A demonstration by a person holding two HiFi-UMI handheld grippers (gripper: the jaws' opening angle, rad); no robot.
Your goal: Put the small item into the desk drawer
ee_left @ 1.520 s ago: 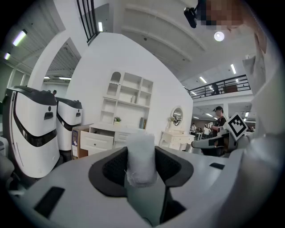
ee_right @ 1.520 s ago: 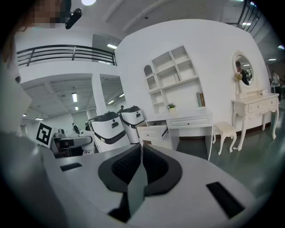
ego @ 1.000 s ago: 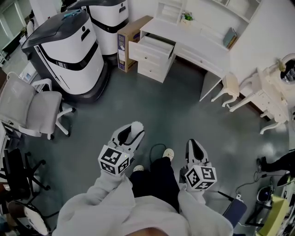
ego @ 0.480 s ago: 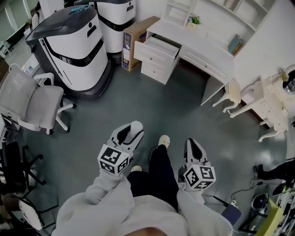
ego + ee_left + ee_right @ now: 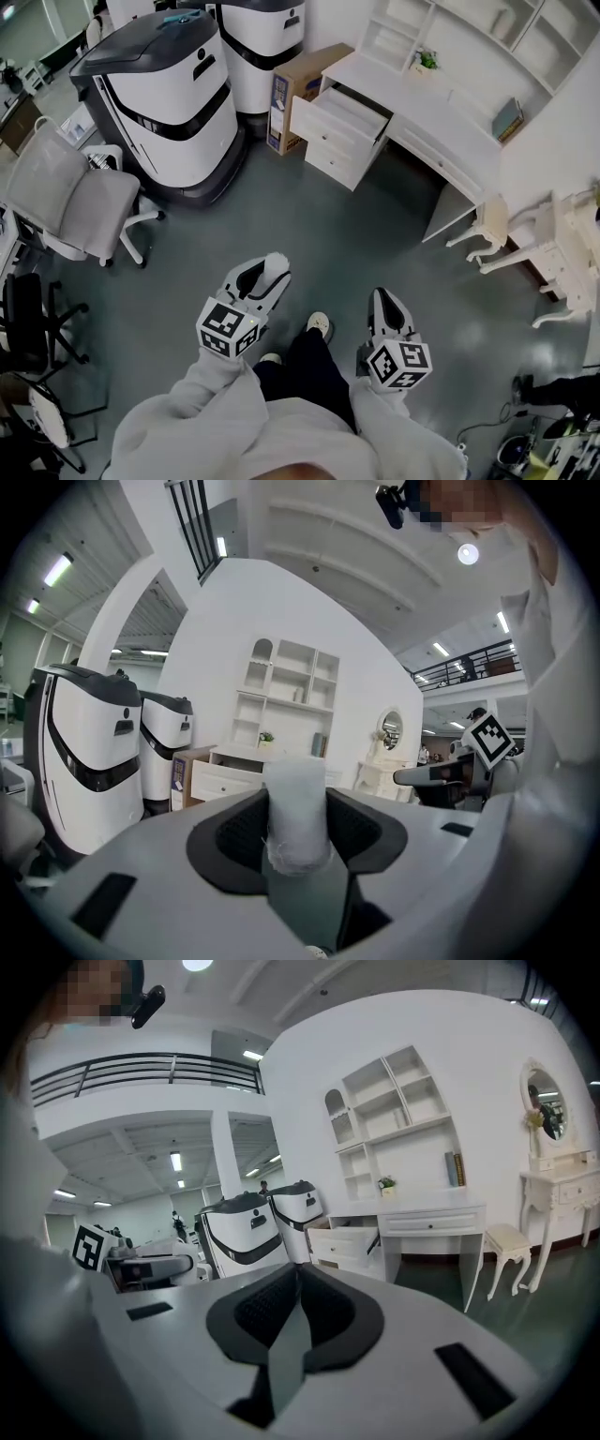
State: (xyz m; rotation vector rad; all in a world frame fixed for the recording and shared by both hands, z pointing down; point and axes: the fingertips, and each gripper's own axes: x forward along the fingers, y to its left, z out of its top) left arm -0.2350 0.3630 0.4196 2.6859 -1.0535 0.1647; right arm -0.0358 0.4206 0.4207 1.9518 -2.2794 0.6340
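while the person stood on the grey floor (image 5: 309,225), well apart from the white desk (image 5: 450,117), the left gripper (image 5: 269,269) pinched the small item (image 5: 296,803), a pale, soft-looking cylinder, upright between its pads with its top rising past the jaw tips. the right gripper (image 5: 293,1290) had its jaws pressed together on nothing. the desk drawer (image 5: 339,114) stood pulled open, near a cardboard box (image 5: 298,89) and two large white machines (image 5: 169,94). a grey office chair (image 5: 66,197) sat to the left.
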